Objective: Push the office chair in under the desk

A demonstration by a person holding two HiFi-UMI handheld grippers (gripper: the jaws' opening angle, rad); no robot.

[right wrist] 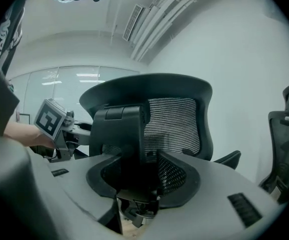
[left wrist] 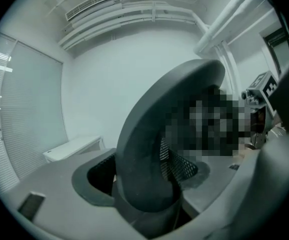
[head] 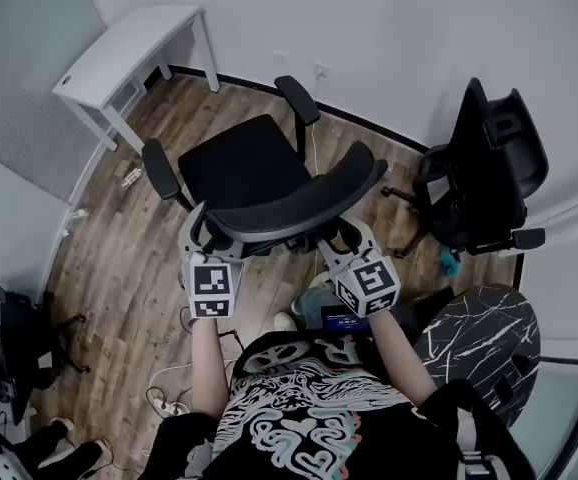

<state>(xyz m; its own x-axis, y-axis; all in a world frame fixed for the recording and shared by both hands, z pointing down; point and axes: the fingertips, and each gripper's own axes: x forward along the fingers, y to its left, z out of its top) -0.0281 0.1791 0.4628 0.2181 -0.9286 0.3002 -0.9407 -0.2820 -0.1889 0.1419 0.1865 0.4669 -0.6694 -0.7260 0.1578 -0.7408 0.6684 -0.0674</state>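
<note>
Both tongs are open at the chair (head: 254, 173) back. My left gripper (head: 200, 232) straddles the back's left edge, and my right gripper (head: 355, 236) straddles a black frame part on the right, neither clamped. The chair stands mid-floor just ahead of me, seat facing away, well apart from the desk (head: 119, 53) at the far left wall.

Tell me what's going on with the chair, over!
Left gripper and right gripper open, backrest between the jaws of each. Chair out on the floor, not under the desk yet. Nothing big in between.
</note>
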